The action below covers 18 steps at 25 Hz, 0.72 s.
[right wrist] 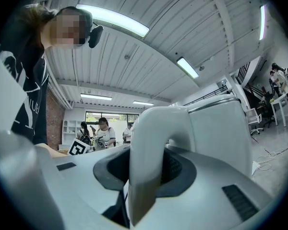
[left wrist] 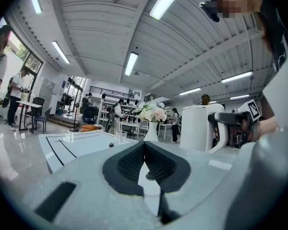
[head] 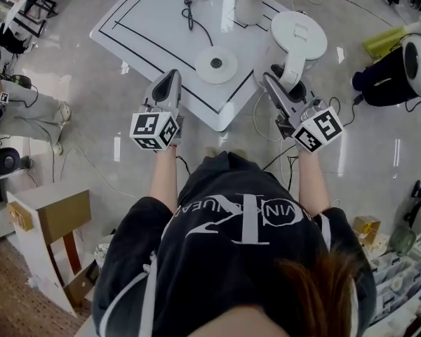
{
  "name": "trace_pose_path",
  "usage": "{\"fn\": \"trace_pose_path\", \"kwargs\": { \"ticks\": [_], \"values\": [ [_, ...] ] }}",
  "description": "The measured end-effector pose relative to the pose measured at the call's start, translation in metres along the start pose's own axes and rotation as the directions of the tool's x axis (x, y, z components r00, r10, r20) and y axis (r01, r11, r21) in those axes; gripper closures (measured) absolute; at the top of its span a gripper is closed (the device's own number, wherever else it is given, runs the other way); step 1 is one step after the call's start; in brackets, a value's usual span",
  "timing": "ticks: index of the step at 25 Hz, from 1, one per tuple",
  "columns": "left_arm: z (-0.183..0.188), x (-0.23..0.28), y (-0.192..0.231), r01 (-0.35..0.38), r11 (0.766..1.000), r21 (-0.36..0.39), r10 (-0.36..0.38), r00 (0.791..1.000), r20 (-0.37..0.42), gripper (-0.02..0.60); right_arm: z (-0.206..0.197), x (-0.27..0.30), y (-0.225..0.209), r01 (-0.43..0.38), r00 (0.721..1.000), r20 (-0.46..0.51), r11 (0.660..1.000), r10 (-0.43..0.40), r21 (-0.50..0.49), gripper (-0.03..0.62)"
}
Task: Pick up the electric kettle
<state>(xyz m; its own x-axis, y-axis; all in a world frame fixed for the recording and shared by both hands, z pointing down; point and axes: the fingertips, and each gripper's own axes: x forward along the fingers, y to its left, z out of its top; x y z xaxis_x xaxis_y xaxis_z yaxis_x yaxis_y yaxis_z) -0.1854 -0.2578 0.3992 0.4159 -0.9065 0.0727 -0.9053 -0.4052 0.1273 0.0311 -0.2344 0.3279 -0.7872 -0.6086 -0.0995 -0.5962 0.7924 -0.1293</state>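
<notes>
Near the white table's [head: 151, 16] right edge, the right tool [head: 288, 81] pinches the upright handle [right wrist: 146, 147] of the white plastic electric kettle [head: 299, 37] straight ahead.

On the white table [head: 147, 20] (black lines are drawn on it) the round kettle base [head: 216, 64] lies near the near edge, and a vase of flowers [head: 249, 4] stands at the far side. The electric kettle [head: 299, 34] is at the table's right edge, and its handle is between the jaws of the right gripper [head: 286, 81]. The left gripper [head: 170, 77] is over the near edge, left of the base and apart from it.
</notes>
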Motion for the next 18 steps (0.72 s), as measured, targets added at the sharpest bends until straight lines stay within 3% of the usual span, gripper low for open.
{"fn": "trace_pose_path", "kwargs": {
  "ticks": [18],
  "values": [
    [0.004, -0.022, -0.003, -0.064, 0.998, 0.005, 0.064, 0.998, 0.016, 0.572, 0.007, -0.022, -0.008, 0.01, 1.0, 0.016, 1.0, -0.01, 0.001, 0.482]
  ]
}}
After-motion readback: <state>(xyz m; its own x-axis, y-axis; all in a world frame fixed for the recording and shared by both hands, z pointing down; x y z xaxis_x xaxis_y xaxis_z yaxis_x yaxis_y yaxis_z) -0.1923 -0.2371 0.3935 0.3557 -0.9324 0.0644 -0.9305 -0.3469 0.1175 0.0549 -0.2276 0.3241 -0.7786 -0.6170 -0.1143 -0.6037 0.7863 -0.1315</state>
